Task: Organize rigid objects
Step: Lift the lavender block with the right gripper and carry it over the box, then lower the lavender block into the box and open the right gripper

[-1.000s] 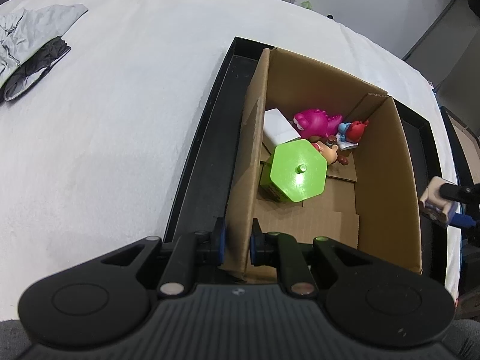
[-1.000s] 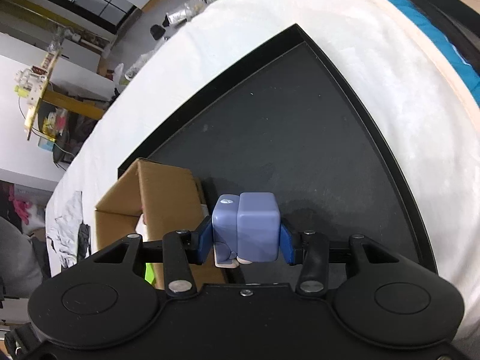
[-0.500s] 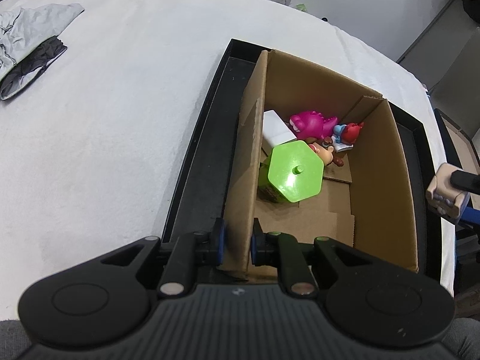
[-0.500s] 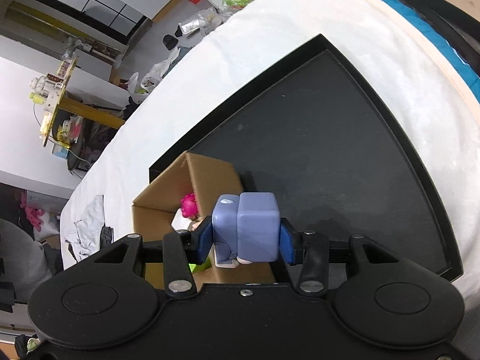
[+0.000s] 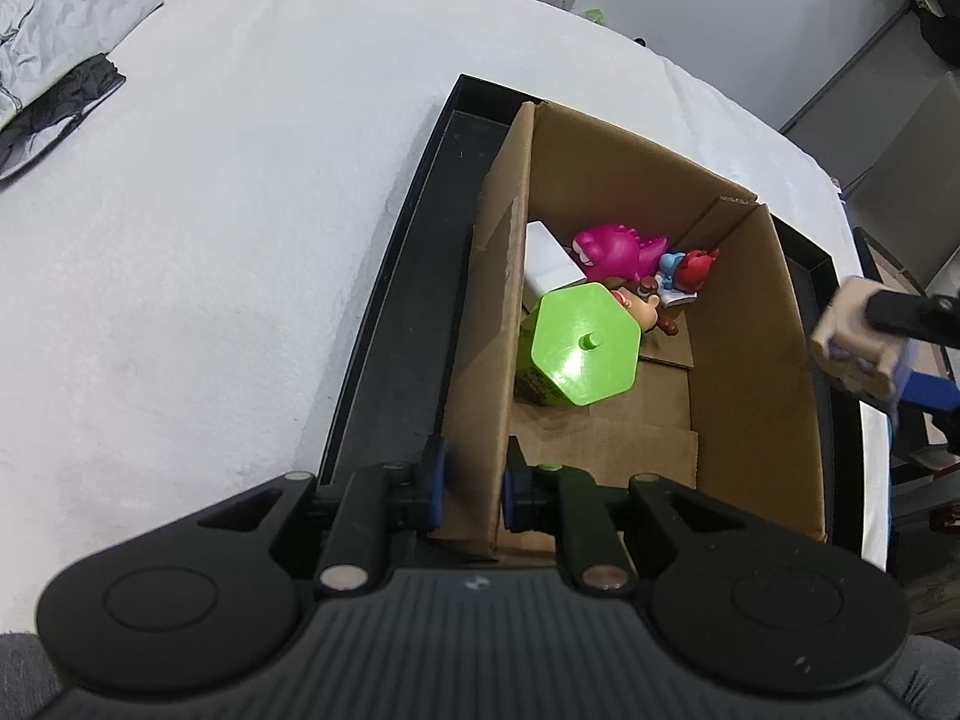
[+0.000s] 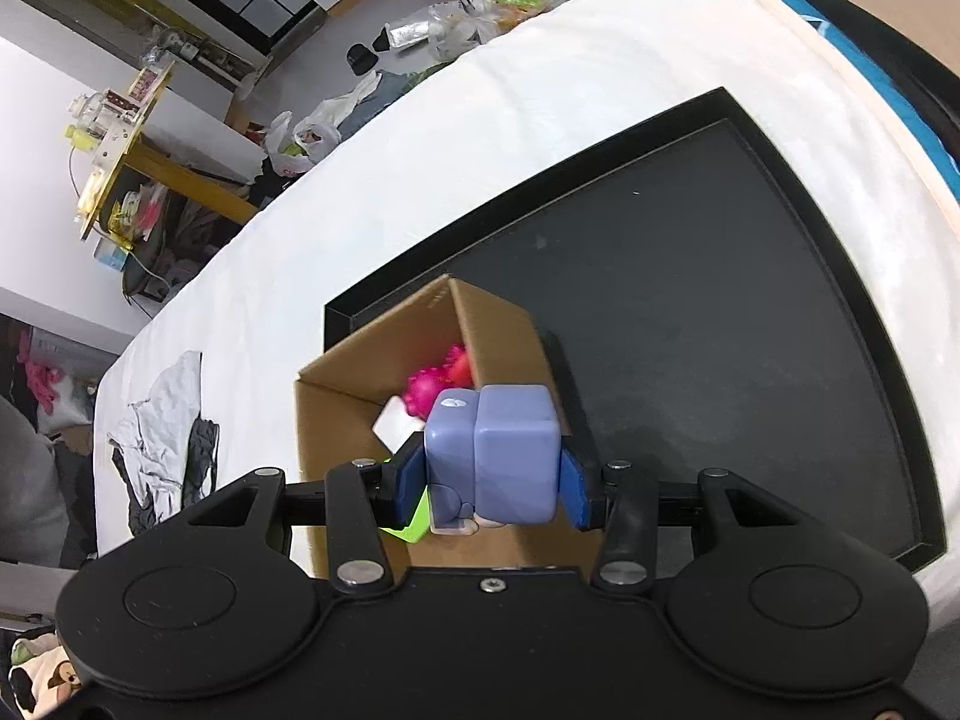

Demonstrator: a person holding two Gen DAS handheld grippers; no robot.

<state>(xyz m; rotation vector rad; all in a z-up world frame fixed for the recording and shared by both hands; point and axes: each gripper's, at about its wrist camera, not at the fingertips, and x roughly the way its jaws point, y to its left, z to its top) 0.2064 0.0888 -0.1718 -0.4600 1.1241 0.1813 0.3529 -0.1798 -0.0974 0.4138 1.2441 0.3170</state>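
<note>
White fleecy bed; left tool [image 5: 472, 489] pinches corrugated cardboard box wall [image 5: 480, 360]; right tool [image 6: 489, 483] clamps smooth blocky figurine [image 6: 495, 459].

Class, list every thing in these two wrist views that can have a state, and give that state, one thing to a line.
Brown cardboard box: open-topped, upright, standing on the tray.
Black tray: flat on the white cloth, mostly bare.
Green hexagonal container: inside the box, lid on.
Pink dinosaur toy: lying in the box.
Blue blocky figure: held off the surface.
Left gripper: shut on the box wall.
Right gripper: shut on the figure.
</note>
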